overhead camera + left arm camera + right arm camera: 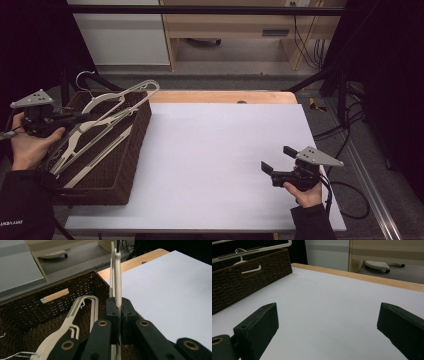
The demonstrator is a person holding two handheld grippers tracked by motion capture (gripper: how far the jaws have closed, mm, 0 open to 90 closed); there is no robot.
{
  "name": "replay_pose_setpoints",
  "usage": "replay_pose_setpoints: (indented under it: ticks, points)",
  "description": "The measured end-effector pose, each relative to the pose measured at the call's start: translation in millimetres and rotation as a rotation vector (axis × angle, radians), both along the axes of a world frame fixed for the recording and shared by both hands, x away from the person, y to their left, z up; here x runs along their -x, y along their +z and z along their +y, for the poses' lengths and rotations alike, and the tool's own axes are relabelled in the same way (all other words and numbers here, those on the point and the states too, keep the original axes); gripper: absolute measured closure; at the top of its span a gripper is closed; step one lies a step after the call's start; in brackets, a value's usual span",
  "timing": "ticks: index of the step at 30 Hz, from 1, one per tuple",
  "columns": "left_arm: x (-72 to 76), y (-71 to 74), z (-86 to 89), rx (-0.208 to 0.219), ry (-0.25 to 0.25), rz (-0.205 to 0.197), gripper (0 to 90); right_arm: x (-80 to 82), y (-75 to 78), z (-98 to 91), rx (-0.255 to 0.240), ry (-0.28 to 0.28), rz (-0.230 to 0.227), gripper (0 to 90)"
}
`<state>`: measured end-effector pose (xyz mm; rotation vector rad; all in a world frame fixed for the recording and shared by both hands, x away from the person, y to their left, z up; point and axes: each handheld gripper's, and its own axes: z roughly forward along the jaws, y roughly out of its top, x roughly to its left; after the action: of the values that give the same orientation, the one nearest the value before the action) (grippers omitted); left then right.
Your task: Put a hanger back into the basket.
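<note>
High view. Left tool (75,118), held over a dark wicker basket (135,150) at the tabletop's left edge, jaws closed on a cream plastic hanger (120,107) that lies slanted across the basket's rim; more cream hangers (85,150) lie inside, one wire hook (82,77) rising at the far corner. Right tool (275,159), near the right edge, jaws spread wide with nothing between, just above the white tabletop (210,150). Wooden strip (225,96) along the far edge; beyond it grey floor, pale wood furniture and cables (305,40).

Left gripper view. Pads clamp the hanger's (117,277) thin bar, which runs away upright between them; basket weave (37,305) and a slot handle (55,295) close up.

Right gripper view. Two black jaws far apart over bare white surface (324,310); basket's outer wall (249,277) with handle, hanger bar (262,247) across its top.

No readable writing or labels.
</note>
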<state>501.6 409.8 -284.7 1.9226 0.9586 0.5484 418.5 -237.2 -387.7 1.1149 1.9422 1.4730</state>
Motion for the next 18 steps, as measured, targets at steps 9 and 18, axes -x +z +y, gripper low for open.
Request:
replay_pose_setpoints:
  ticks: [9, 18]
  points:
    - [3.6, -5.6, 25.8, 0.002, 0.038, -0.004, 86.8, -0.1, 0.0, -0.3, 0.001, -0.003, 0.000, 4.1]
    - [7.9, -15.8, 42.8, -0.026, 0.058, 0.024, 86.8, -0.5, -0.6, -0.8, 0.003, -0.005, 0.003, 4.0]
